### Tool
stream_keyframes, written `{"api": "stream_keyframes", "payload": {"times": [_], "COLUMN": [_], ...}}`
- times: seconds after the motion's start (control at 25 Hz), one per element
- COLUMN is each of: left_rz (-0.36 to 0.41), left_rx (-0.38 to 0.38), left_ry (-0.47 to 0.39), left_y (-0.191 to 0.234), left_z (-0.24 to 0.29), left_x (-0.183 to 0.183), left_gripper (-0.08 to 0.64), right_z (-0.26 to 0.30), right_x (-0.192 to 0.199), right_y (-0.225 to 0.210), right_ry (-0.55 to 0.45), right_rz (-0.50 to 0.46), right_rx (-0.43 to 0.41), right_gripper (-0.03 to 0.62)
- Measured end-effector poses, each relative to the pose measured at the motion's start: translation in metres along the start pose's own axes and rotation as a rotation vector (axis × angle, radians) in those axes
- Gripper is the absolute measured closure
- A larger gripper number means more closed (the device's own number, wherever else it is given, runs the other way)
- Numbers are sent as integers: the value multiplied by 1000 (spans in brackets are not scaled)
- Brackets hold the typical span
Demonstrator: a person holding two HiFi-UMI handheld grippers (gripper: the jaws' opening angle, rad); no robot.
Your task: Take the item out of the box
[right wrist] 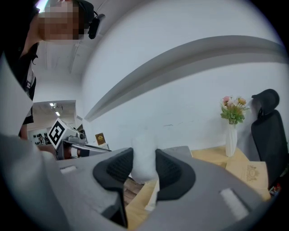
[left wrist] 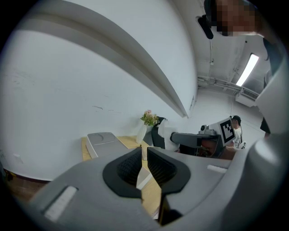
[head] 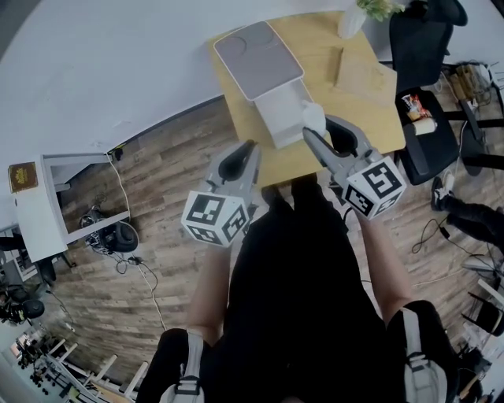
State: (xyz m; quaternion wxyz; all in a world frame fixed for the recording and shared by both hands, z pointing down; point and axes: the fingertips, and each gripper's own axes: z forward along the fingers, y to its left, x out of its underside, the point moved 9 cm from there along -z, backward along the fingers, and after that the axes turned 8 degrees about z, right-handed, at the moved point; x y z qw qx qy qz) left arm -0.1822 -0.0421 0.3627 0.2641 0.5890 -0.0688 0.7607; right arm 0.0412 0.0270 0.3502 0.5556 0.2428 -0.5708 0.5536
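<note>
An open white box (head: 285,112) with a grey lid (head: 258,55) folded back lies on the wooden table (head: 370,110). My right gripper (head: 315,126) is shut on a white, soft-looking item (head: 313,116) held just over the box's near end. In the right gripper view both pads press the item (right wrist: 143,149) from either side. My left gripper (head: 251,146) hangs shut and holds nothing at the table's front edge, left of the box. In the left gripper view the lid (left wrist: 103,140) lies beyond the left gripper (left wrist: 141,153), and the item (left wrist: 166,132) shows at the right.
A white vase of flowers (head: 352,20) stands at the table's far corner, with a flat brown card (head: 366,75) beside it. A black office chair (head: 421,47) sits to the right of the table. A white shelf unit (head: 47,205) stands at the left on the wood floor.
</note>
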Motion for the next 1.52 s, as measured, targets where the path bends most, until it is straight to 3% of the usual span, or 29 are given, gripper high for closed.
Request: {"api": "stream_keyframes", "payload": {"times": [0.44, 1.52], "left_rz": [-6, 5], "left_rx": [-31, -10], "left_ry": [-13, 9], "left_y": [2, -16], "left_z": [-15, 11], "left_x": [1, -4], "left_gripper": [515, 515], "right_z": [-8, -24], "right_x": [5, 5], "right_y": [9, -8], "right_ry": [-8, -3], "right_rz": [-2, -21], "right_rx": [-33, -33], "right_gripper": [442, 442]}}
